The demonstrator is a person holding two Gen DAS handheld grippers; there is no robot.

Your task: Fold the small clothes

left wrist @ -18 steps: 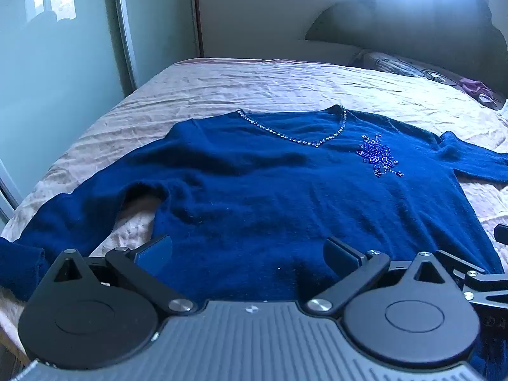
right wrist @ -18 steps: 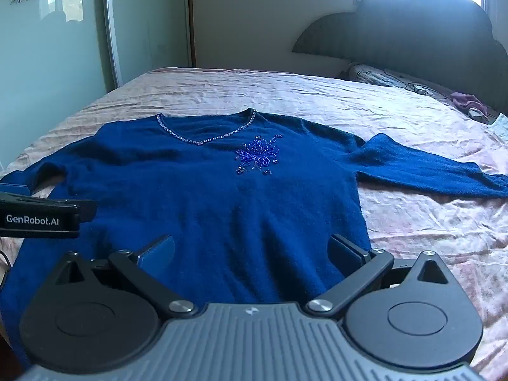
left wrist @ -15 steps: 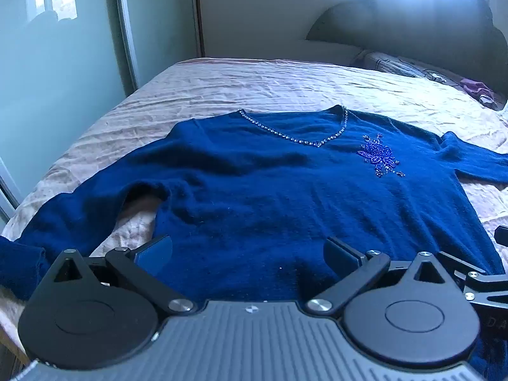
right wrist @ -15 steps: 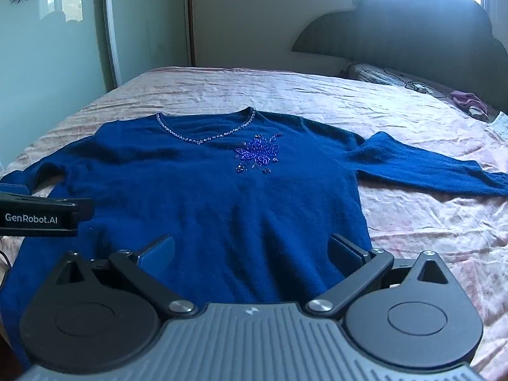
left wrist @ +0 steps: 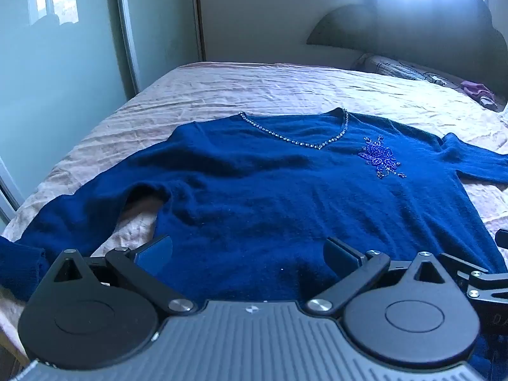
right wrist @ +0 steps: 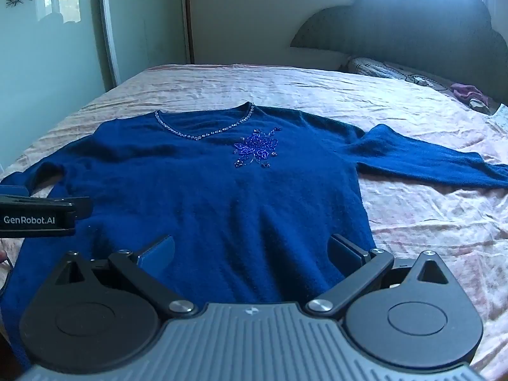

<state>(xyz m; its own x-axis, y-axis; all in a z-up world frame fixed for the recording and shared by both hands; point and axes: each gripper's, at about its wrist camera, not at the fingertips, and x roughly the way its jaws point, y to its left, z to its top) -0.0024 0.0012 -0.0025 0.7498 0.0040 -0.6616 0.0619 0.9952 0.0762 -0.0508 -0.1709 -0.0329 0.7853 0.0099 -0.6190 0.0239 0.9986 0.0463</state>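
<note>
A dark blue knitted long-sleeved sweater (right wrist: 228,203) lies face up and spread flat on a bed covered with a wrinkled pale pink sheet (right wrist: 317,95). Its V-neck is trimmed with a line of small clear beads (right wrist: 203,133), and a beaded blue flower motif (right wrist: 255,147) sits just below the neck on the chest. One sleeve (right wrist: 428,162) stretches out straight across the sheet; the other sleeve (left wrist: 73,216) bends at the underarm and runs toward the bed's near corner, its cuff reaching the edge.

The left tool (left wrist: 249,250) hovers over the hem area of the sweater with its two blue-padded fingers spread wide apart, holding nothing. The right tool (right wrist: 250,250) is likewise over the lower body of the sweater, fingers wide apart and holding nothing. The two tools are side by side.

Beyond the bed stand a dark scalloped headboard (right wrist: 412,31), a patterned pillow (right wrist: 381,68) and a pale green mirrored wardrobe door (right wrist: 47,47).
</note>
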